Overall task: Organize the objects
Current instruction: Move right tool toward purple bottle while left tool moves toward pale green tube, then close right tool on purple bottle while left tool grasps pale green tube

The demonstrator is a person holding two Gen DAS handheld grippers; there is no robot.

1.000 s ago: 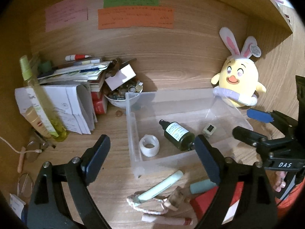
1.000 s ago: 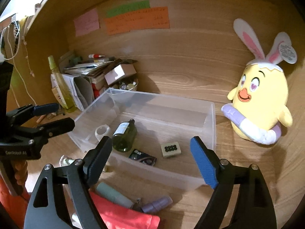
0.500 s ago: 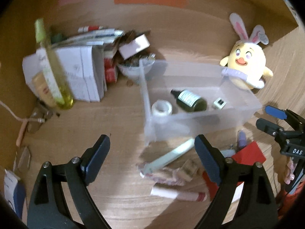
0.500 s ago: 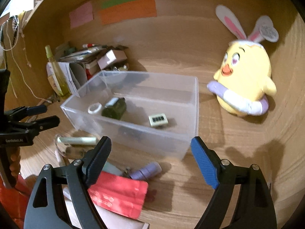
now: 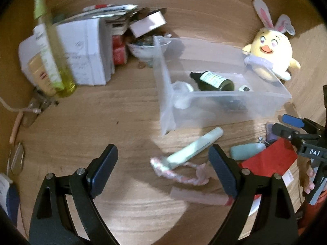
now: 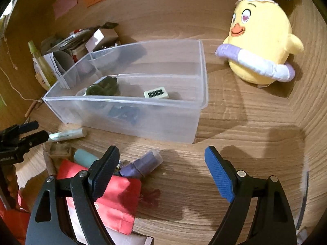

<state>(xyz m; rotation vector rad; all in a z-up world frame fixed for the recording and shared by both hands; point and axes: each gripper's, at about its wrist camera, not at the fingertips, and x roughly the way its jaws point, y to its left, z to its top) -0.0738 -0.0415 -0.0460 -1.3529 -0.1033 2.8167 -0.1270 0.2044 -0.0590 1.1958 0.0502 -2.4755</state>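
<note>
A clear plastic bin [image 5: 169,110] [image 6: 201,75] on the wooden desk holds a dark green bottle [image 5: 214,80] [image 6: 103,86], a tape roll [image 5: 181,87] and a mahjong tile [image 6: 156,92]. In front of it lie a pale green tube [image 5: 194,148] [image 6: 67,134], a pink braided cord [image 5: 179,172], a pink stick [image 5: 200,197], a teal container [image 5: 247,151] [image 6: 84,158], a purple tube [image 6: 143,164] and a red packet [image 5: 267,160] [image 6: 116,199]. My left gripper [image 5: 163,169] hangs open above the tube and cord. My right gripper [image 6: 161,170] is open, the purple tube just beyond its left finger.
A yellow bunny-eared plush [image 5: 269,55] [image 6: 259,42] sits right of the bin. At the back left stand a yellow-green bottle [image 5: 53,55], stacked papers [image 5: 85,53] and a bowl of small items [image 5: 143,47]. Wooden walls close in behind and on the right.
Both grippers have sunk and tipped downward toward the desk, so the loose items in front of the bin now fill the near view. Jaws stayed open; nothing was picked up.
</note>
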